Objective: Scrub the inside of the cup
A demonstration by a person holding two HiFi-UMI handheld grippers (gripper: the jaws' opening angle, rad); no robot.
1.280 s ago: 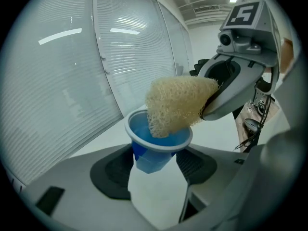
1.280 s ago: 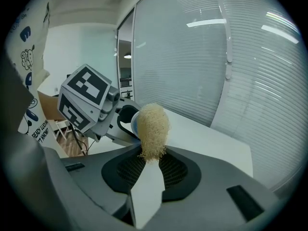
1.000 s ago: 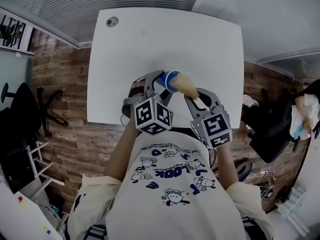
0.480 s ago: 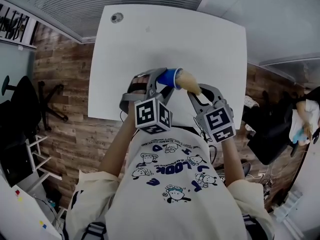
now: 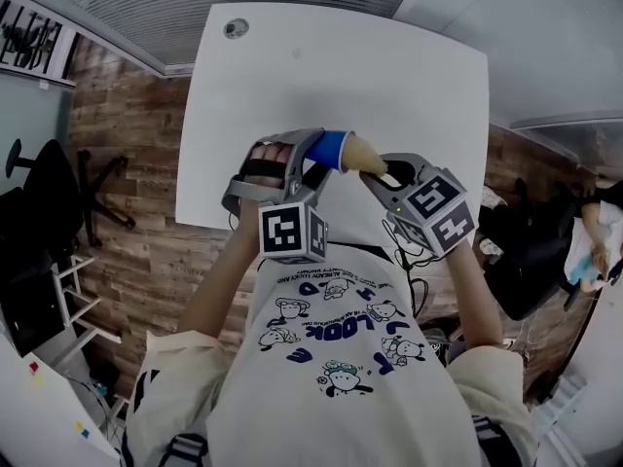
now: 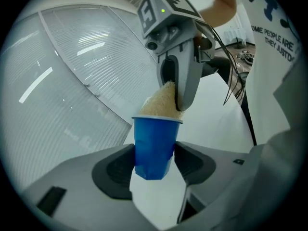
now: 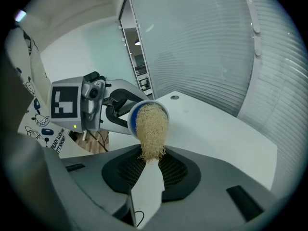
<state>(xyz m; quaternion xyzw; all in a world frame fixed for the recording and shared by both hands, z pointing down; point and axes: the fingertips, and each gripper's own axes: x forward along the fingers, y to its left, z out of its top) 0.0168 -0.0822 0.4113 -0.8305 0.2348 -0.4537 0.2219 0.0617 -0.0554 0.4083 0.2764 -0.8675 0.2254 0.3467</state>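
A blue cup (image 5: 331, 150) lies on its side over the table's near edge, its mouth turned right. My left gripper (image 5: 316, 159) is shut on the cup (image 6: 154, 146); its jaws have just been closing a little with the cup between the pads. A tan loofah scrubber (image 5: 368, 156) sticks into the cup's mouth. My right gripper (image 5: 387, 173) is shut on the scrubber's near end (image 7: 151, 129). The right gripper view shows the fibres filling the cup's rim (image 7: 132, 117). The cup's inside is hidden.
The white table (image 5: 292, 76) stretches away beyond the hands, with a round grommet (image 5: 235, 28) at its far left corner. A black chair (image 5: 44, 202) stands on the wooden floor at left. Another person (image 5: 599, 232) sits at far right.
Both hands have shifted slightly toward the table's far side. The left gripper rolled, turning its marker cube, and the right gripper tilted. The scrubber stays in the cup's mouth.
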